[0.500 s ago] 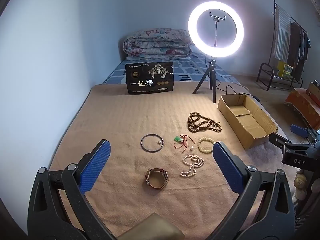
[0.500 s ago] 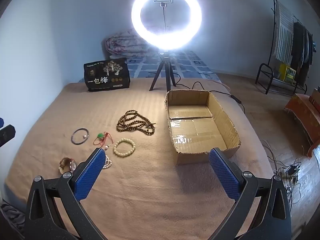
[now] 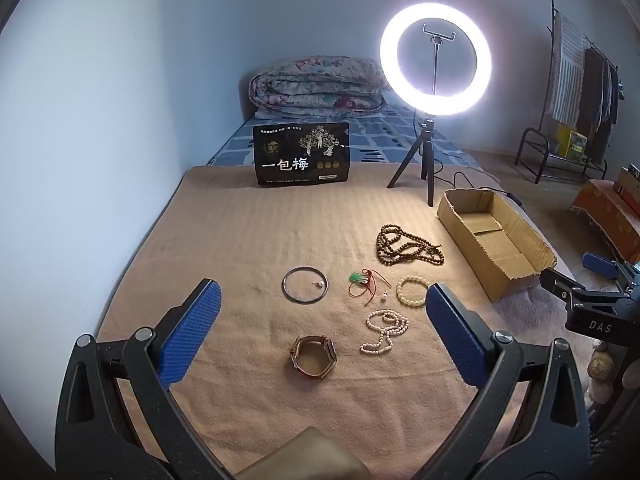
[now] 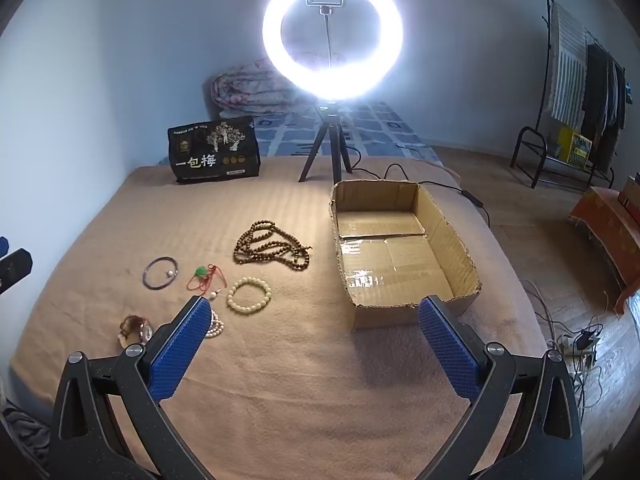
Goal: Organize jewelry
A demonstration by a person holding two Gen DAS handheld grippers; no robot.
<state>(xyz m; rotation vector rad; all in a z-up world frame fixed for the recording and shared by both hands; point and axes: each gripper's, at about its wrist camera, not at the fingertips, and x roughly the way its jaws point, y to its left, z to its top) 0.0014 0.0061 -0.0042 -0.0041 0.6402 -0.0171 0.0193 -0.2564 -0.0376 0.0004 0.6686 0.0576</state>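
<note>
Ring light (image 4: 332,32) beside cardboard box (image 4: 448,236); snack bag (image 4: 214,152) behind jewelry

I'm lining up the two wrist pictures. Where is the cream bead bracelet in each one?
Left wrist: cream bead bracelet lies right of centre, just beyond the right finger's tip.
Right wrist: it lies left of centre, beyond the left finger.
Shared landmark: the brown bead necklace, lying just beyond the bracelet in both.
</note>
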